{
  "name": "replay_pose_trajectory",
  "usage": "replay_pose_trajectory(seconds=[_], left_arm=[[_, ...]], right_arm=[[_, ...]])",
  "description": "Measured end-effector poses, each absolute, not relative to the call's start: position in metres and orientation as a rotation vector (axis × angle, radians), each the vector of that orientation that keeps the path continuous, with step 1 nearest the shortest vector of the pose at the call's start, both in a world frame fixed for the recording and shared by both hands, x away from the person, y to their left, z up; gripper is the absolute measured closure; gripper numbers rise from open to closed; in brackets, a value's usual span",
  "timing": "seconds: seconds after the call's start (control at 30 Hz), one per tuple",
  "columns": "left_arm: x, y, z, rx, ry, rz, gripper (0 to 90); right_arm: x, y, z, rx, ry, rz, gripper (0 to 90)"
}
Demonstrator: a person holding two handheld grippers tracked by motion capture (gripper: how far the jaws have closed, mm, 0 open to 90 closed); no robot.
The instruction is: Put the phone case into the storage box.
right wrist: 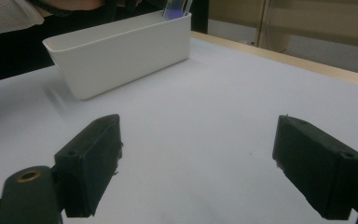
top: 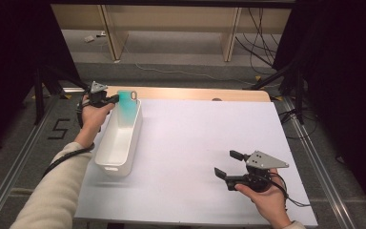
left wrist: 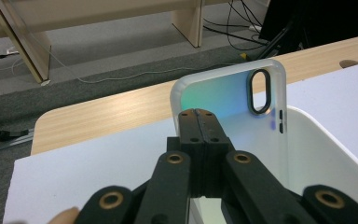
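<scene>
From where I stood, the only readable mark was a black "5" [top: 59, 128] taped on the grey floor [top: 24, 143], left of the table. Nothing else carried any lettering, label or brand that I could make out.

The phone case [left wrist: 223, 100] looks like translucent frosted plastic with an iridescent teal sheen. The bin [top: 116, 152] is seen as smooth white plastic, faintly glossy. The bench [top: 195, 93] shows pale wood grain under a matt white sheet [top: 205, 143]. Matt black plastic is seen on the left hand-held gripper [left wrist: 200, 116].
</scene>
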State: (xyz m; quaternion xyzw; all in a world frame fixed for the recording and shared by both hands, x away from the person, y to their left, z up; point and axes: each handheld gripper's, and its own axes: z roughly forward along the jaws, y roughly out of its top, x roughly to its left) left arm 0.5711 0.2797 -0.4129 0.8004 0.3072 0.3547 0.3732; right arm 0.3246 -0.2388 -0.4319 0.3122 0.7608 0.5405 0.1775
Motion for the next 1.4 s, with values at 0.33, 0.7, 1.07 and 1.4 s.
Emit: replay_pose_trajectory(seconds=[0.33, 0.7, 1.07, 1.4], left_arm=[[0.560, 0.279, -0.405, 2.005, 0.778, 0.904, 86.9], [0.534, 0.282, -0.394, 1.933, 0.793, 0.890, 74.1], [0.519, 0.280, -0.386, 1.889, 0.781, 0.868, 49.4], [0.500, 0.271, -0.378, 1.833, 0.788, 0.856, 28.1]], right_arm=[[0.325, -0.239, -0.432, 0.888, 2.151, 1.531, 16.7], [0.326, -0.238, -0.432, 0.863, 2.142, 1.526, 16.9], [0.325, -0.237, -0.432, 0.893, 2.140, 1.558, 16.9], [0.325, -0.237, -0.432, 0.892, 2.140, 1.556, 16.8]])
